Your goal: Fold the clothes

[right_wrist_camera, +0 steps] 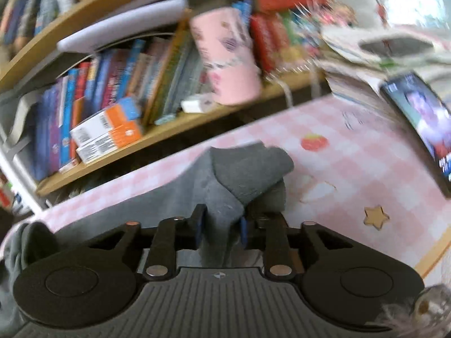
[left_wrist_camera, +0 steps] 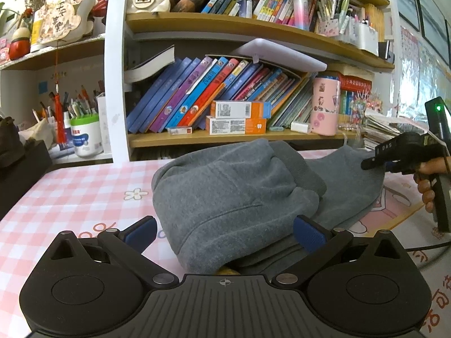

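A grey fleece garment point(left_wrist_camera: 234, 194) lies bunched on the pink checked tablecloth point(left_wrist_camera: 70, 197). My left gripper point(left_wrist_camera: 225, 233) is open just in front of it; the near fold of the cloth lies between its blue-padded fingers point(left_wrist_camera: 141, 231) without being pinched. At the right, a hand holds my right gripper point(left_wrist_camera: 369, 164) against the garment's far right edge. In the right wrist view the right gripper point(right_wrist_camera: 221, 229) is shut on a fold of the grey garment point(right_wrist_camera: 245, 174), which rises from between the pads and droops forward over the tablecloth point(right_wrist_camera: 352, 155).
A wooden bookshelf point(left_wrist_camera: 225, 138) packed with books stands right behind the table, holding a pink cup point(left_wrist_camera: 324, 107) and orange boxes point(left_wrist_camera: 239, 118). A stack of papers point(left_wrist_camera: 386, 129) and a dark tablet point(right_wrist_camera: 422, 124) lie at the table's right. A black box point(left_wrist_camera: 19, 169) sits at the left.
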`<state>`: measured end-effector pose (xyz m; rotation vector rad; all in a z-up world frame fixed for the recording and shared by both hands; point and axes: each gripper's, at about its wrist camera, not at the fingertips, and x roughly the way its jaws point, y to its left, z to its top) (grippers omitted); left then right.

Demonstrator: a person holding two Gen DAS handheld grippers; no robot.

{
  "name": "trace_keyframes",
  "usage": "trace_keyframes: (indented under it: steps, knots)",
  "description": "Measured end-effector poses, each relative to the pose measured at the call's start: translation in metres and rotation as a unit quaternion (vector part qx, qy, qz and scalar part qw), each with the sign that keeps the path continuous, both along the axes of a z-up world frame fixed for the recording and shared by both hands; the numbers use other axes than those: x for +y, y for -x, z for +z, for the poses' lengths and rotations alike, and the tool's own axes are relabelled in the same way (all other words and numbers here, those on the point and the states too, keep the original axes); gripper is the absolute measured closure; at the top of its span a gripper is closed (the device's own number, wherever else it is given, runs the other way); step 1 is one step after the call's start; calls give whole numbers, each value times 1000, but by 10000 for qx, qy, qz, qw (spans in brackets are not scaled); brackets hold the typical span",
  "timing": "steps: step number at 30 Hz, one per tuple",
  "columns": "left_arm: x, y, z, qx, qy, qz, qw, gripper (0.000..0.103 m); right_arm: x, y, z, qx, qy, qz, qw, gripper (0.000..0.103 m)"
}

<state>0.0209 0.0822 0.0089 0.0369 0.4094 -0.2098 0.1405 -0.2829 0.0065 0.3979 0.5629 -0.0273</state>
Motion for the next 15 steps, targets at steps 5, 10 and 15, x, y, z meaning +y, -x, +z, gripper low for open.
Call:
trace_keyframes:
  steps: [5, 10, 15]
  knots:
    - [-1, 0, 0, -1, -51, -12, 10000, 0, -10, -8, -16, 289, -548, 52, 9981, 68]
    - [0, -1, -1, 21, -35, -5, 10000, 0, -13, 0, -19, 199, -617, 265, 9975, 87]
    - [-1, -1, -1, 38, -63, -71, 9999, 0, -34, 32, -7, -134, -588, 25, 9982, 87]
